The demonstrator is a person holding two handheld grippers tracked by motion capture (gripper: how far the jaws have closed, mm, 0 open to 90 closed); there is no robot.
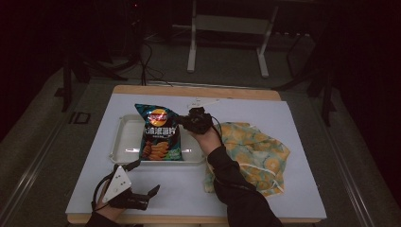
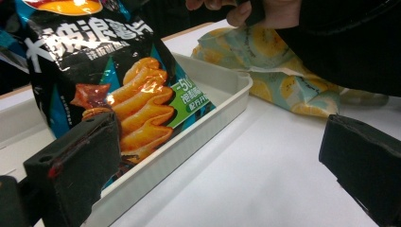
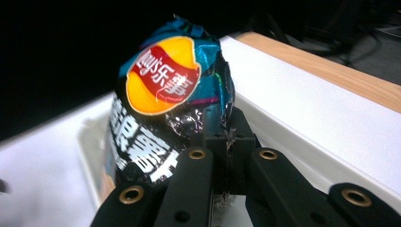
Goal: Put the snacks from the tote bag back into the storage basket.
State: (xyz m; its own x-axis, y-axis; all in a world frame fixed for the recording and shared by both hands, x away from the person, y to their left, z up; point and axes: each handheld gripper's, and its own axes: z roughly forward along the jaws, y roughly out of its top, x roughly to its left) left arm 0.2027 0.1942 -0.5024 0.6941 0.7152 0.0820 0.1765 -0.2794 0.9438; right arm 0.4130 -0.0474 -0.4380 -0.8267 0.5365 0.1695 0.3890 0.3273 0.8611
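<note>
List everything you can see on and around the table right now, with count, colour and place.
Chip bag: one, black and teal with a red-yellow logo, bottom end in the tray, pinched at its upper right edge.
Tray: one, white, left of centre on the table.
Cloth bag: one, yellow and teal print with white cords, right of the tray.
Table: one, white top with wooden edge.
Metal stand: one, light grey, on the floor beyond the table.
Right gripper: one, black, shut on the chip bag.
Left gripper: one, black with a grey plate, jaws open, near front left edge.
</note>
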